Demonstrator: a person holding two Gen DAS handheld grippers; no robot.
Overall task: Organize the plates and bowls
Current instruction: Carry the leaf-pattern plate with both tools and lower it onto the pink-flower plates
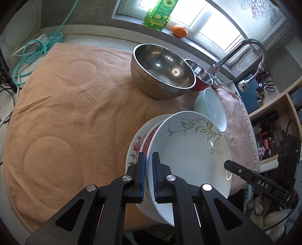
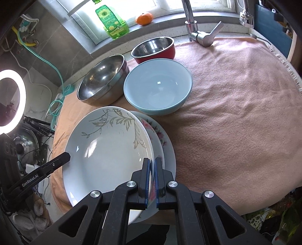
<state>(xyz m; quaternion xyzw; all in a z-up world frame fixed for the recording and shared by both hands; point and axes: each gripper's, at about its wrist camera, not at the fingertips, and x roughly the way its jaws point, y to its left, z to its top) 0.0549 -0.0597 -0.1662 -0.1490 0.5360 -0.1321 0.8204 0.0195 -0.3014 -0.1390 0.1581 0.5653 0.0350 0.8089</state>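
Observation:
A white plate with a grey leaf pattern (image 1: 188, 150) (image 2: 105, 150) hangs tilted over a pink-flowered plate (image 1: 135, 147) (image 2: 166, 145) that lies on the towel. My left gripper (image 1: 148, 156) is shut on the leaf plate's left rim. My right gripper (image 2: 152, 161) is shut on the opposite rim. Each view shows the other gripper's fingers (image 1: 232, 165) (image 2: 62, 160) at the plate's far edge. Behind the plates stand a large steel bowl (image 1: 162, 69) (image 2: 102, 79), a red bowl with a steel inside (image 1: 202, 75) (image 2: 152, 47) and a light blue bowl (image 1: 213, 107) (image 2: 156, 84).
An orange towel (image 1: 66, 113) and a pink towel (image 2: 236, 103) cover the counter. A faucet (image 2: 190, 22) stands at the back. A green bottle (image 2: 111, 20) and an orange (image 2: 144, 17) sit on the windowsill. Cables (image 1: 28, 54) lie at the left edge, near a ring light (image 2: 11, 98).

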